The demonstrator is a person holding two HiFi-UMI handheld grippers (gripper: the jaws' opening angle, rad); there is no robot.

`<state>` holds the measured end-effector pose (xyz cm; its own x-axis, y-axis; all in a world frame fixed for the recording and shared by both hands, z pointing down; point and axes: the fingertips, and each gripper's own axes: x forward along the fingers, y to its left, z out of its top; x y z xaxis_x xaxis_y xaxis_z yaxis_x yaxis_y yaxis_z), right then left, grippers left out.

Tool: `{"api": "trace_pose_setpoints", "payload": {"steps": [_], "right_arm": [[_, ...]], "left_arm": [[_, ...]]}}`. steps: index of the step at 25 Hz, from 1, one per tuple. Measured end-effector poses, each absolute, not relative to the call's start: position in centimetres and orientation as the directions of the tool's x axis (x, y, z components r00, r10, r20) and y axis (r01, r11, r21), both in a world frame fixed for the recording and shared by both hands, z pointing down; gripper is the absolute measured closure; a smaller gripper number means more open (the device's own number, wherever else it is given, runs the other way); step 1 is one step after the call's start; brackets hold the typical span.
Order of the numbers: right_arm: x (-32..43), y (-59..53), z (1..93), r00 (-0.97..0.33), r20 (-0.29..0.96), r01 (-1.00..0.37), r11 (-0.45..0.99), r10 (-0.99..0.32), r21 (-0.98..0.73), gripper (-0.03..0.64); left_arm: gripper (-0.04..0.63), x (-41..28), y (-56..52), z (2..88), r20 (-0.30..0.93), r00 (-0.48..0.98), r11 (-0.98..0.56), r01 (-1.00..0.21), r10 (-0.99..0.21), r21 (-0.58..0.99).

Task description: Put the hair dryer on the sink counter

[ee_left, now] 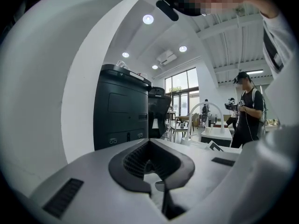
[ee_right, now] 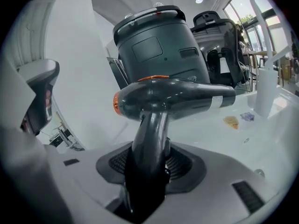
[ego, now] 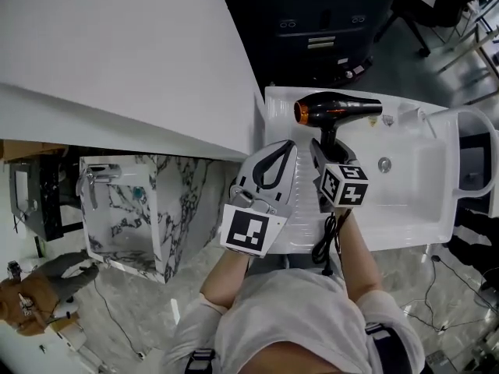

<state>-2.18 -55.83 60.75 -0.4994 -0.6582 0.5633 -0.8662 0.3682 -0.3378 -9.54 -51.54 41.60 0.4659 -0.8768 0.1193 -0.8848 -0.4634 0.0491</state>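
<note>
The black hair dryer (ego: 337, 108) with an orange ring at its rear hangs just above the white sink counter (ego: 405, 216), its barrel pointing right. My right gripper (ego: 324, 151) is shut on its handle (ee_right: 148, 139), which runs up between the jaws in the right gripper view. The dryer's black cord (ego: 326, 244) hangs down past the counter's front edge. My left gripper (ego: 271, 162) sits close beside the right one, left of the dryer, over the counter's left end. Its jaws are together with nothing in them, as the left gripper view (ee_left: 154, 171) shows.
The basin has a drain (ego: 384, 164) and a white arched faucet (ego: 473, 123). A small white bottle (ee_right: 262, 97) and packets (ee_right: 231, 121) lie on the counter. Behind stands a black machine (ego: 327, 22); a white partition (ego: 117, 68) and marble vanity (ego: 148, 201) are left. A person (ee_left: 247, 111) stands beyond.
</note>
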Motion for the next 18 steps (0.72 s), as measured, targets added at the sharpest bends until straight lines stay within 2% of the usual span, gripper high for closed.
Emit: {"api": "trace_pose_setpoints", "payload": {"steps": [18], "right_arm": [[-3.2, -56.0, 65.8, -0.448, 0.652, -0.891, 0.364, -0.612, -0.271, 0.428]], "left_arm": [[0.584, -11.2, -51.6, 43.2, 0.154, 0.437, -0.436, -0.899, -0.886, 0.044]]}}
